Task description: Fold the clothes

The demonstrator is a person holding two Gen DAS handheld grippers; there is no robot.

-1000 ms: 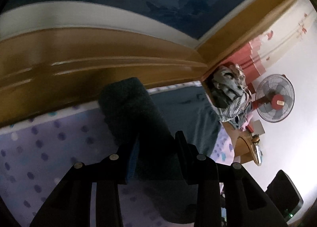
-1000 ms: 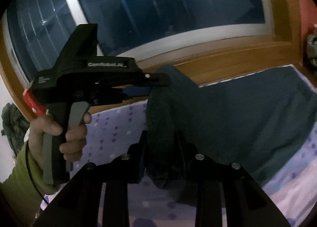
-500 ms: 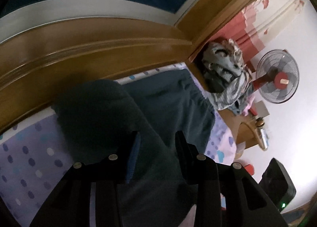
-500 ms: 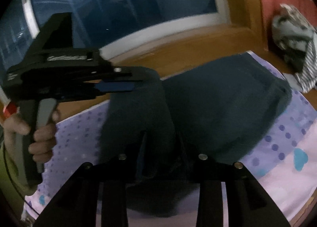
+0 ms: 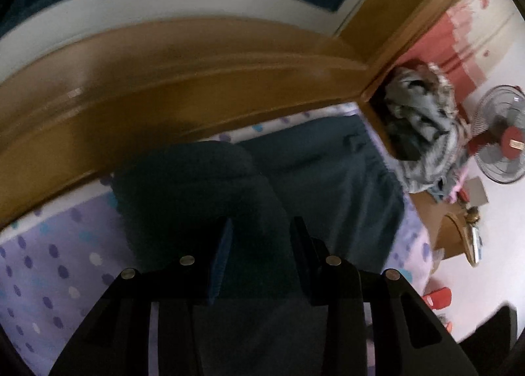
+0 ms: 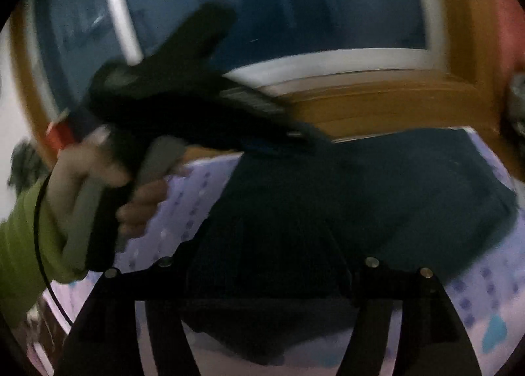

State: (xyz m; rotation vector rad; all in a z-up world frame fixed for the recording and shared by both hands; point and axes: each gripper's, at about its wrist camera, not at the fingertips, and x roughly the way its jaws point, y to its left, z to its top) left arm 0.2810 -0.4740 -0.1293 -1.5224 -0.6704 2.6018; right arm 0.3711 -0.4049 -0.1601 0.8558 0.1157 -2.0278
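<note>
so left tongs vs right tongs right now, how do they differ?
Left tongs stand narrow, pads pinching a raised fold of the dark garment; right tongs stand much wider and are opening, with the garment between the fingers but not pressed. The left hand shows on its grip; the right hand is out of view. Both point down at the same garment on the dotted sheet.

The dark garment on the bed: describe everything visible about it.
The dark garment is teal-navy, soft, thick-looking fabric, lying partly folded on the purple dotted bedsheet beside the wooden frame. One end is doubled over onto the flat part. The left tool pinches that fold; the right tool is opening, cloth still between its fingers.
</note>
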